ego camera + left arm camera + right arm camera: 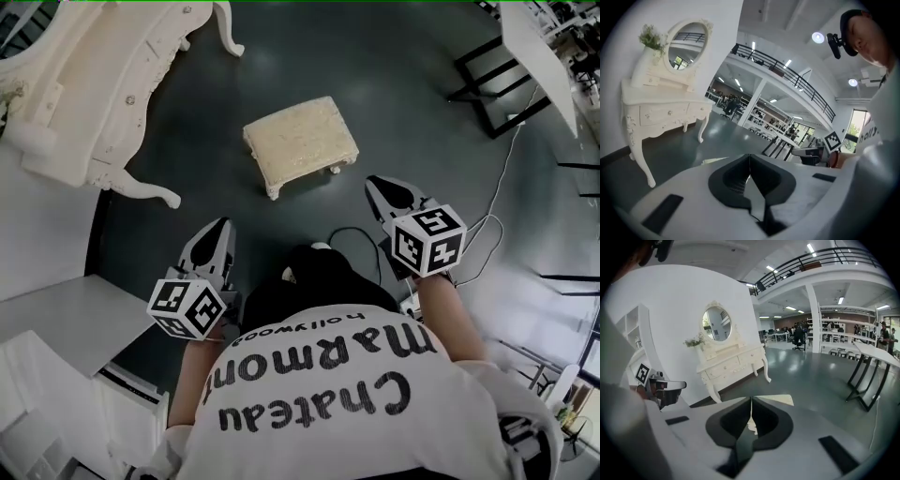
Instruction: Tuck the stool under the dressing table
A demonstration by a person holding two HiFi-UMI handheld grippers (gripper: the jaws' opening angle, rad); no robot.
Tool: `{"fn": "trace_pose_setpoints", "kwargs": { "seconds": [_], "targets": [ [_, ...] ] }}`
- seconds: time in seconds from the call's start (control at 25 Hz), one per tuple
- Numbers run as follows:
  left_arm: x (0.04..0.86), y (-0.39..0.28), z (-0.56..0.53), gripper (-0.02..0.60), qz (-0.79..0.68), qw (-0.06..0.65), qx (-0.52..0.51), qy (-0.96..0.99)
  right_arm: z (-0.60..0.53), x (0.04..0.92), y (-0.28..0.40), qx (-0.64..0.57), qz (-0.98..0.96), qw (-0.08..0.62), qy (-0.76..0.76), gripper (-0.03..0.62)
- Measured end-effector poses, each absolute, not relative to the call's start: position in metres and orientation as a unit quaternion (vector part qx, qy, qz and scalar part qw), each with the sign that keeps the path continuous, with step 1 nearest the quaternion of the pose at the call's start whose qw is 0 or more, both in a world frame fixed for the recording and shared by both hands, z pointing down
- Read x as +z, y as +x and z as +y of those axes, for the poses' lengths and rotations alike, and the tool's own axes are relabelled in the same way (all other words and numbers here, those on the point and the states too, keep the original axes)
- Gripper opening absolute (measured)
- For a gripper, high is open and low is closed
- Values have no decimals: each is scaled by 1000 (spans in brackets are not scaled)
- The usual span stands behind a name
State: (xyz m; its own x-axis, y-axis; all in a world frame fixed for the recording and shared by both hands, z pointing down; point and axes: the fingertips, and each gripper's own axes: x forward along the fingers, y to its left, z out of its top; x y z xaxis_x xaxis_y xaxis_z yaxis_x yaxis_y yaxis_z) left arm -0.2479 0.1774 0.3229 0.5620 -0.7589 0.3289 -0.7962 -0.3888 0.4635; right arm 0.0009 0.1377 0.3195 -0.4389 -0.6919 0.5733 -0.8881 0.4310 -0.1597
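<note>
Showing the task unstarted, we judge: cream cushioned stool stands on dark floor, well apart from ornate white desk; our left claw and right claw are closed, empty.

Surroundings: open hall with a dark grey floor.
A white-topped table on black legs stands at the upper right of the head view. A white cable runs across the floor near it. A white shelf unit stands against the wall. A railed mezzanine runs overhead, with ceiling lights lit.
</note>
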Motion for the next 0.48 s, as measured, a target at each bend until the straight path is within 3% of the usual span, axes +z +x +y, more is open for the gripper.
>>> {"fn": "trace_pose_setpoints", "kwargs": {
  "seconds": [0.2,0.48],
  "targets": [
    [351,-240,163,21,-457,347,32,819,119,353,-15,261,-815,232,462,25],
    [352,-228,105,21,-468,339,42,815,61,370,-17,271,-828,246,424,25]
  ]
}}
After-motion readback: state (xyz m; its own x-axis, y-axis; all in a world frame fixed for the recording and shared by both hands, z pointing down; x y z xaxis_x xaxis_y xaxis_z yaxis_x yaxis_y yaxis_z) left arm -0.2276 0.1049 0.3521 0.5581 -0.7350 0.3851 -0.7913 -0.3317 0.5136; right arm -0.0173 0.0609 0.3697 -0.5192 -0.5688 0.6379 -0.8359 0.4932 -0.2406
